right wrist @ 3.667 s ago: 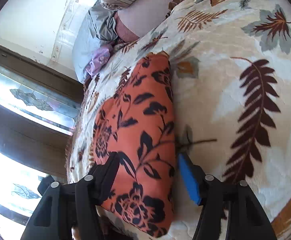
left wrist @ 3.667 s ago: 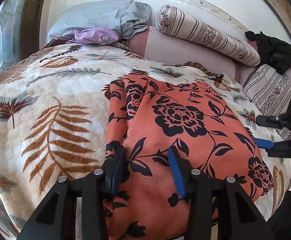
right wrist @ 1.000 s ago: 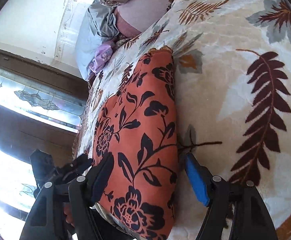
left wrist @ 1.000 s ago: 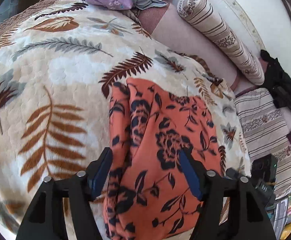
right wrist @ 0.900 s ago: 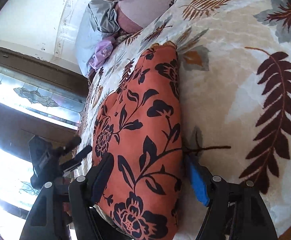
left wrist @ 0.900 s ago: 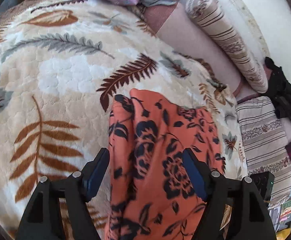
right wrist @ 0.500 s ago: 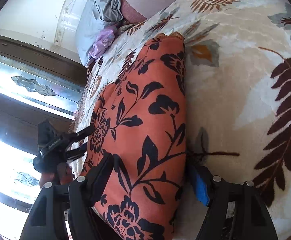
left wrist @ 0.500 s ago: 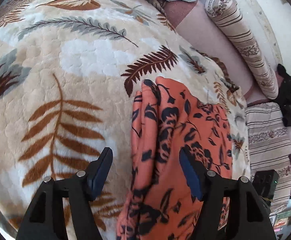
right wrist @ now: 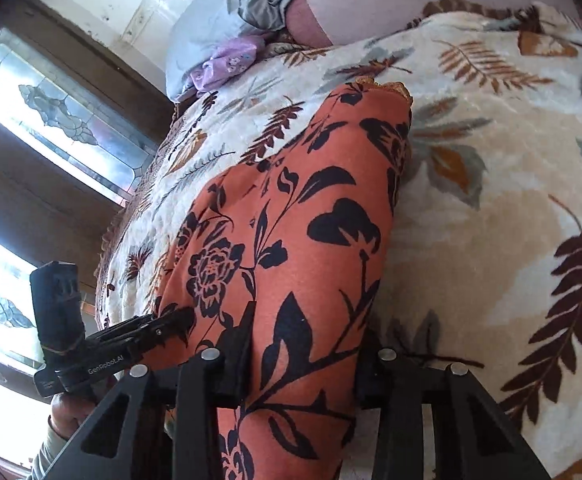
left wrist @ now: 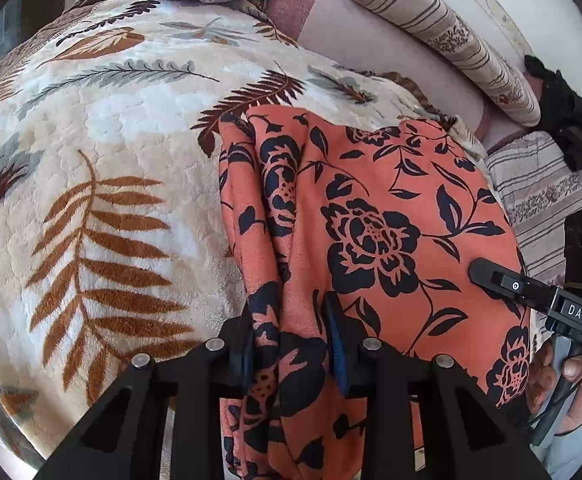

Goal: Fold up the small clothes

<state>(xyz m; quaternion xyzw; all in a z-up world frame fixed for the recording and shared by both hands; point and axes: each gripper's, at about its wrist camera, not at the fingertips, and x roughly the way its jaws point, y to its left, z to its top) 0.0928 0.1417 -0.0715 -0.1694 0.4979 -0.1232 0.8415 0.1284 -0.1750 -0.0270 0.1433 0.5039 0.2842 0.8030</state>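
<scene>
The orange floral garment (left wrist: 391, 216) lies on the leaf-print blanket (left wrist: 91, 168). Left gripper (left wrist: 289, 336) is clamped on its bunched near edge; right gripper (right wrist: 303, 356) straddles its near end, closure uncertain. Soft, light fabric: grip hems.

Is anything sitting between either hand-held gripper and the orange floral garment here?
Nothing visible. The left hand-held gripper already pinches the orange black-flowered garment at its near edge, and the right hand-held gripper straddles its near end on the leaf-print blanket.
</scene>
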